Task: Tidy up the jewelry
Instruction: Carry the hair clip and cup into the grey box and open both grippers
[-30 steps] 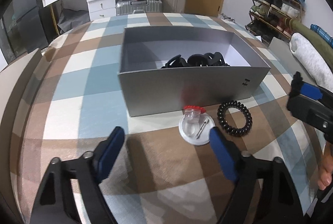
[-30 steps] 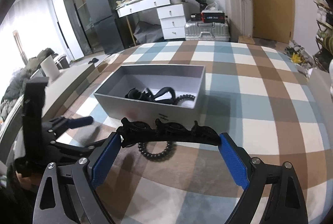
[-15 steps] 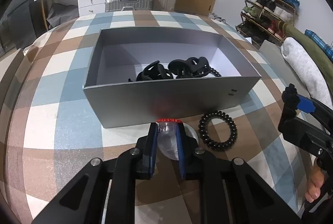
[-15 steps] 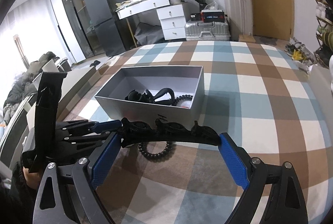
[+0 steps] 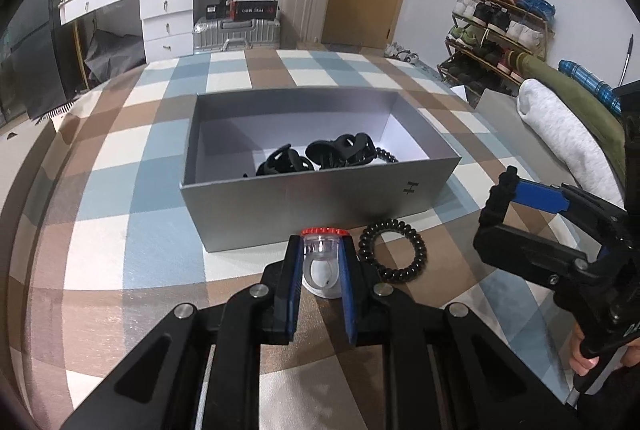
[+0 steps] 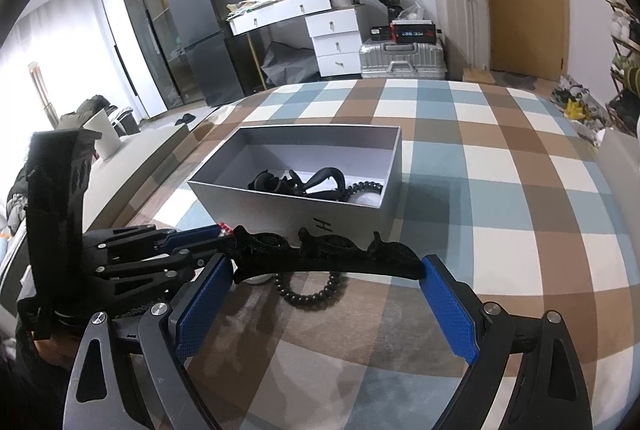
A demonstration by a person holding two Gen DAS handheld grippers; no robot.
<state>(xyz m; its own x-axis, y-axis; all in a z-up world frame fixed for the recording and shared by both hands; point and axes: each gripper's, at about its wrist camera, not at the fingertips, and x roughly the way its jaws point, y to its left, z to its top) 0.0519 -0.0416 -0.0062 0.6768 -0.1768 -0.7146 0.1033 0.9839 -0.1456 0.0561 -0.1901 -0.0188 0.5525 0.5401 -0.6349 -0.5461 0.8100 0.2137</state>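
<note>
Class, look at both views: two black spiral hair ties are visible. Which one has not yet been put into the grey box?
The spiral hair tie lying flat on the checked cloth, just outside the grey box. The other coil already lies inside with the black clips.

Left tool [image 5: 320,262], right tool [image 6: 326,300]: black frames, blue pads, silver screws.

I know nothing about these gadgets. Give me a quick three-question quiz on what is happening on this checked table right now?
1. True or false: the left gripper is shut on the clear clip with a red end.
2. Where does the black spiral hair tie lie: A) inside the grey box, B) on the table in front of the box, C) in a gripper?
3. Fill in: the right gripper holds a long black ____ across its pads.

Key: 1 true; 2 B; 3 hair clip.
</note>
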